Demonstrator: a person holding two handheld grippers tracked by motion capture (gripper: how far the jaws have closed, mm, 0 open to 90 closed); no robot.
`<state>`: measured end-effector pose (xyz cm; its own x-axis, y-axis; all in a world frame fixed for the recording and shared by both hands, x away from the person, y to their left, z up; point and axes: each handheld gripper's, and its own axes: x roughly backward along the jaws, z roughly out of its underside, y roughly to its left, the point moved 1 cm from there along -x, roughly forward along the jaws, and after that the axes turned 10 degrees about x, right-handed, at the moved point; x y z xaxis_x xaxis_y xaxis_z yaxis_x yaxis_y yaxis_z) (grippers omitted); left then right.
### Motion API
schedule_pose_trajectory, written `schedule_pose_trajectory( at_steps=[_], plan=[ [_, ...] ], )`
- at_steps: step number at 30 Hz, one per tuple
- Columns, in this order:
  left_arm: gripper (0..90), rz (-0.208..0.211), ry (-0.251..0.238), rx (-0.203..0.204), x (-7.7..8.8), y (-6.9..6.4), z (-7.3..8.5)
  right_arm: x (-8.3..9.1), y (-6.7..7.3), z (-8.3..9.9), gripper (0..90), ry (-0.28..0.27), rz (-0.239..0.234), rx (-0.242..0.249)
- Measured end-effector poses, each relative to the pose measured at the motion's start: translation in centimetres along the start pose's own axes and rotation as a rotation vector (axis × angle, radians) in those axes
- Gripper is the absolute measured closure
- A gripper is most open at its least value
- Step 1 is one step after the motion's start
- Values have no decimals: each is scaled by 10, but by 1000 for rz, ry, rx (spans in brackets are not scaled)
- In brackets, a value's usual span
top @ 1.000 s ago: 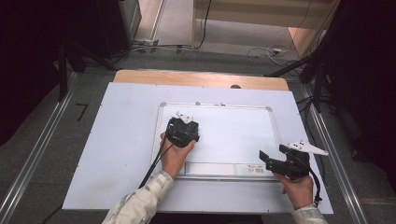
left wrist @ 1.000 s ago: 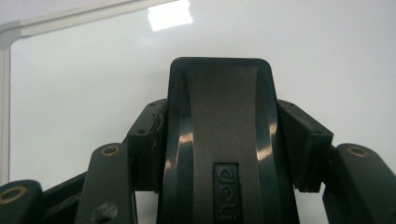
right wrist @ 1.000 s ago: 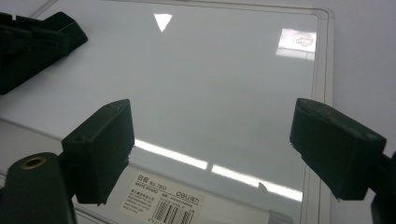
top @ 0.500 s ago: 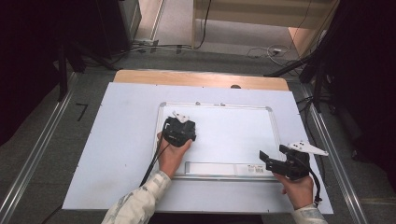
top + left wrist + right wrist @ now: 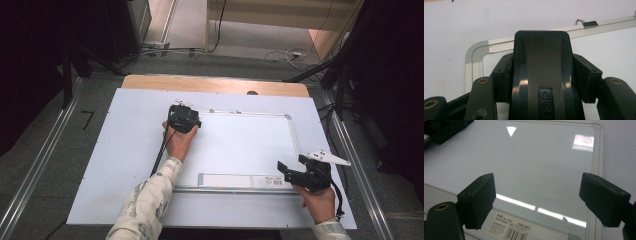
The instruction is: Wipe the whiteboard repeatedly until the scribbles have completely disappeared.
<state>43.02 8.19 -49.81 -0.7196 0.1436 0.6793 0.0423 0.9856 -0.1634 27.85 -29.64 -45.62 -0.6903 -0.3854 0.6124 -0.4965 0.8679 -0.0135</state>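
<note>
A framed whiteboard (image 5: 245, 145) lies flat on a pale sheet (image 5: 125, 150) covering the table, and serves here as the landmark. At the board's far left corner, the left gripper (image 5: 183, 118) rests over the frame, held by the person's left hand (image 5: 178, 142); a cable (image 5: 161, 152) trails from it back along the patterned sleeve (image 5: 147, 200). In the left gripper view the two black jaws are closed against the sides of a black eraser (image 5: 542, 75) (a moulded block bearing a raised "deli" mark), which sits upright between them, its top edge level with the rounded corner of the aluminium frame (image 5: 477, 50). A small metal clip (image 5: 590, 24) is fixed to the frame's far rail. At the board's near right corner, the right gripper (image 5: 300, 175) is held above the frame by the right hand (image 5: 320, 202). In the right gripper view its jaws stand wide apart with nothing between them, over the glossy writing surface and a barcode label (image 5: 510, 226) on the board's near edge.
</note>
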Motion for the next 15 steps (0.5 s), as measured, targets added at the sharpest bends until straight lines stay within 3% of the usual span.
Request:
schedule_pose_trajectory(
  at_steps=[8,15],
  plan=[
    [420,50,18,-61,19,-24,24,0,1,-1,125,-1,-1,1],
    [421,83,17,-77,46,-26,54,1,1,0,125,2,0,0]
  ],
)
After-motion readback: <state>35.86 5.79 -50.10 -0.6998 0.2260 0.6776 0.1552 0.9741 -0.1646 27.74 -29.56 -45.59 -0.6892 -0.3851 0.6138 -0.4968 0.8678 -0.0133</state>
